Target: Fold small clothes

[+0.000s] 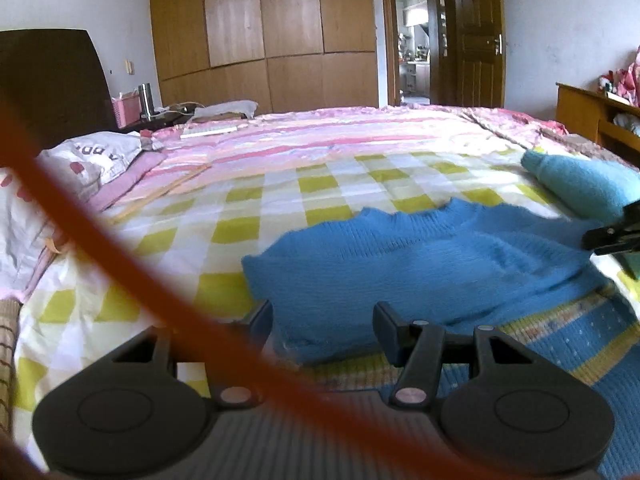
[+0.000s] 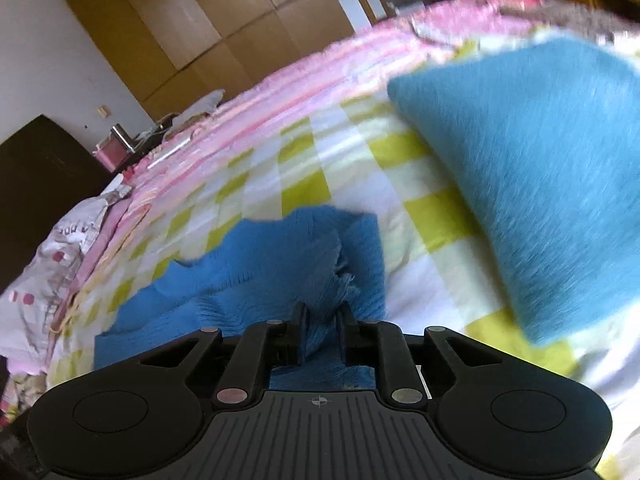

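Blue sweater [image 1: 420,256] flat on bed [image 1: 280,188], left gripper [image 1: 324,320] apart around its folded near edge, right gripper [image 2: 322,320] nearly together with knit bunched between, grip uncertain; best to clamp both, lift evenly, keep fold line straight.

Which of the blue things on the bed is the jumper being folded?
Look at the bed's green-and-white checked sheet. The jumper lies flat at its near edge, deep blue and ribbed. The paler turquoise bundle beyond it is already folded.
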`<state>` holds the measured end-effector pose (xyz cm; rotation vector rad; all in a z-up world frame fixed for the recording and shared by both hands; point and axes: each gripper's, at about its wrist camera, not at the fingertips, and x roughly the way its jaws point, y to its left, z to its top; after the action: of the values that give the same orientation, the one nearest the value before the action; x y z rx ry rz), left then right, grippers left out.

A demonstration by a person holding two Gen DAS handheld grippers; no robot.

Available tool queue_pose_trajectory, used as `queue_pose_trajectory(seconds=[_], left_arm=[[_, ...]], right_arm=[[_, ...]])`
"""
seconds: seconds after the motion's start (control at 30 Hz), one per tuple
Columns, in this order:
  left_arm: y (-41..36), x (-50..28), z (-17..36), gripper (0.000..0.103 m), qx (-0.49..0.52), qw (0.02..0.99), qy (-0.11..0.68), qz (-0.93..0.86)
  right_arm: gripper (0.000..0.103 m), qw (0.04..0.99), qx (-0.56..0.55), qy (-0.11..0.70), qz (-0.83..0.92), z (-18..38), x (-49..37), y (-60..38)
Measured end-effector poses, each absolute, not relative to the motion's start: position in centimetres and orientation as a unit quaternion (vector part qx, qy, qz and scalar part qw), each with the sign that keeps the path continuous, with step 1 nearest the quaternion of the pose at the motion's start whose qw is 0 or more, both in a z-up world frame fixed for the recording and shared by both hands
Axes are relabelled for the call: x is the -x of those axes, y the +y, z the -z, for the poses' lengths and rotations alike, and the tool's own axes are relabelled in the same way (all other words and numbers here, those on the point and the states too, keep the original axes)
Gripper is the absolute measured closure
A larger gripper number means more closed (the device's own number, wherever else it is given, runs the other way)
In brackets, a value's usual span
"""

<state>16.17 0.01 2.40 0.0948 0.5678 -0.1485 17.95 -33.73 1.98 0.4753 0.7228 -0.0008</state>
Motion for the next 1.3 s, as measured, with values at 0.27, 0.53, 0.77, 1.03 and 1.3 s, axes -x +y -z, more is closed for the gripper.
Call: queue_pose_trajectory(seconds=[0.27,0.53,0.77,1.03,1.3], left_arm=[[-1.2,-20.3,-2.9,0.043,-0.045,0.958,0.275,0.063],[-1.2,-22.6,0.1,0.043,-0.067,0.944,0.32,0.037],[0.4,-22.5,0.7,0.039,-0.053,0.942,0.331,0.023],[1.0,-19.7,-0.6,0.04,-0.051,0.945,0.321,0.035],[-0.1,-19.0,0.1,0.04,-0.071,0.938,0.337,0.035]], right_arm=[[0.085,0.941,-0.171,0.29,-0.018,-4.3,-19.3,-30.9],[0.086,0.924,-0.165,0.346,-0.015,-1.0,-23.3,-30.3],[0.099,0.918,-0.176,0.354,-0.001,0.5,-22.6,-32.8],[0.086,0.927,-0.153,0.343,-0.013,-1.3,-20.3,-32.0],[0.086,0.923,-0.119,0.366,-0.014,-0.5,-19.9,-31.0]])
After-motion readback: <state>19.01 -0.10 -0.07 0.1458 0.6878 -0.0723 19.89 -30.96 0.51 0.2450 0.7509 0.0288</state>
